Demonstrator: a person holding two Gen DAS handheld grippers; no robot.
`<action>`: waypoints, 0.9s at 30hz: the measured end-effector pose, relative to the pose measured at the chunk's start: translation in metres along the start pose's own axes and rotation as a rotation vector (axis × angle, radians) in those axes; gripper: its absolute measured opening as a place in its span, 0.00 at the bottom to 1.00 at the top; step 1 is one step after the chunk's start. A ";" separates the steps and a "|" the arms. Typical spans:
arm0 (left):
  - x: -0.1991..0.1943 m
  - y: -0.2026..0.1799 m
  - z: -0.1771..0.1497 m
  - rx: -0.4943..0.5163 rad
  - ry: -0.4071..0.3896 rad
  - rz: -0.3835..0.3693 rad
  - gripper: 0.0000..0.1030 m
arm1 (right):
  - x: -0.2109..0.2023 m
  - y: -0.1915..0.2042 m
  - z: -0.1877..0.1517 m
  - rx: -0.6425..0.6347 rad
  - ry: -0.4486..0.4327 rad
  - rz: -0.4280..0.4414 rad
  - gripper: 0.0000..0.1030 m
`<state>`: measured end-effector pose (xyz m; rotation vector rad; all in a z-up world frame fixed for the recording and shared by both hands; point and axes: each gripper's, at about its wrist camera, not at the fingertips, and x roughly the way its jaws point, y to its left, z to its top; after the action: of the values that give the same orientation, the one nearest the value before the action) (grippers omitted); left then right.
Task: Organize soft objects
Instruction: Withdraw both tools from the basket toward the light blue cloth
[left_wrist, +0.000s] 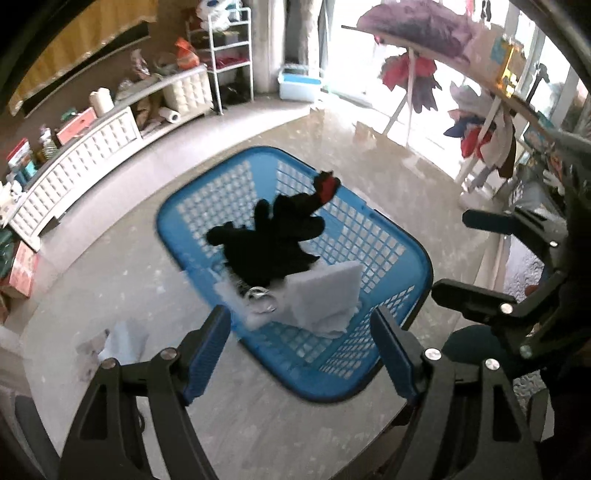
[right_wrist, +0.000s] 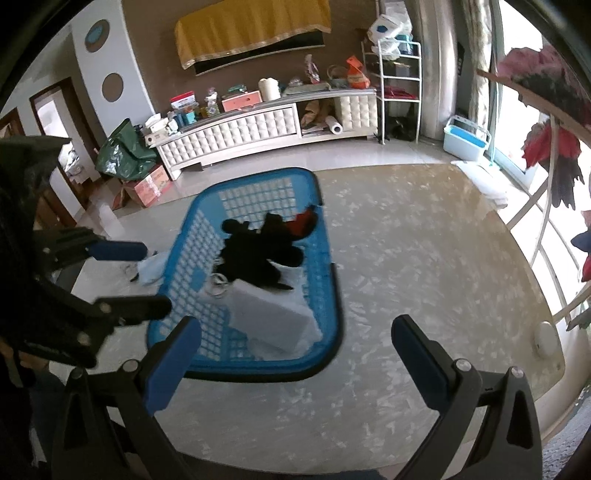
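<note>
A blue plastic laundry basket (left_wrist: 426, 269) (right_wrist: 331, 258) stands on the marble table. In it lie a black plush toy (left_wrist: 269, 243) (right_wrist: 258, 251) with a red end, a white foam block (left_wrist: 325, 299) (right_wrist: 269, 314) and a shiny metal ring (left_wrist: 262, 299) (right_wrist: 218, 284). My left gripper (left_wrist: 301, 354) (right_wrist: 129, 278) hangs open above the basket's near end, nothing between its pads. My right gripper (right_wrist: 295, 362) (left_wrist: 476, 258) is open too, empty, over the table beside the basket's near right corner. A pale crumpled cloth (left_wrist: 118, 343) (right_wrist: 151, 269) lies on the table left of the basket.
The marble table (right_wrist: 406, 258) stretches to the right of the basket, with a small white disc (right_wrist: 546, 338) near its right edge. A drying rack with clothes (left_wrist: 417, 74) stands beyond it by the window. A white cabinet (right_wrist: 258, 129) lines the back wall.
</note>
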<state>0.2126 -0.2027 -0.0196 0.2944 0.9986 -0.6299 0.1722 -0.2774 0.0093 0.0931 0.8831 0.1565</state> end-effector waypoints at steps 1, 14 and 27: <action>-0.008 0.003 -0.005 0.000 -0.017 -0.007 0.75 | -0.002 0.005 0.000 -0.009 -0.002 0.001 1.00; -0.067 0.047 -0.067 -0.079 -0.110 0.083 0.97 | -0.007 0.070 0.000 -0.090 -0.019 0.060 1.00; -0.109 0.109 -0.132 -0.210 -0.132 0.204 1.00 | 0.022 0.143 0.007 -0.186 0.009 0.167 1.00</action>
<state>0.1467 -0.0114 -0.0011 0.1644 0.8864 -0.3509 0.1773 -0.1328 0.0179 -0.0078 0.8658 0.3947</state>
